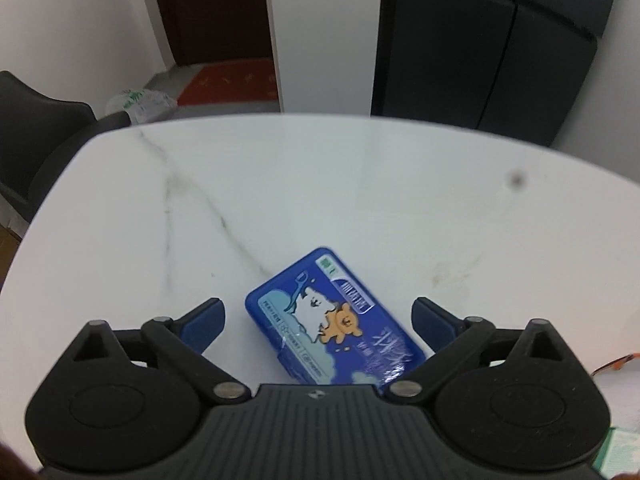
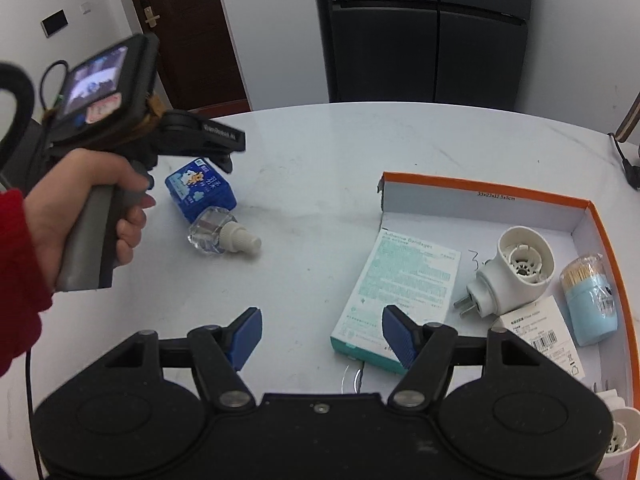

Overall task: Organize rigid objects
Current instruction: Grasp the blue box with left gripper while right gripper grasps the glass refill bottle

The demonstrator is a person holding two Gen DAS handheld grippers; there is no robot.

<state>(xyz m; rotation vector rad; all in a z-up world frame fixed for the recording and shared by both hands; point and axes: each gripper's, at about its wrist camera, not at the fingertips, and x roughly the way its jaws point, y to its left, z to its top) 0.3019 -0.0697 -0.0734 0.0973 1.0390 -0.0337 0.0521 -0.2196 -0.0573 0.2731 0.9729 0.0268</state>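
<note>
A blue box with a cartoon bear point(image 1: 334, 320) lies flat on the white marble table, between the wide-apart fingers of my left gripper point(image 1: 318, 322), which is open and not touching it. The right wrist view shows the same blue box point(image 2: 200, 188) under the left gripper point(image 2: 224, 160), held by a hand in a red sleeve. A clear bottle with a white cap point(image 2: 222, 234) lies beside the box. My right gripper point(image 2: 322, 338) is open and empty above the table, its right finger over a teal bandage box point(image 2: 400, 292) at the edge of the orange-rimmed tray point(image 2: 500, 190).
The tray also holds a white plug-in device point(image 2: 516, 276), a light-blue toothpick jar point(image 2: 590, 304) and a white labelled box point(image 2: 540, 332). A dark chair point(image 1: 36, 140) stands at the table's far left, a black cabinet point(image 2: 424, 28) behind it.
</note>
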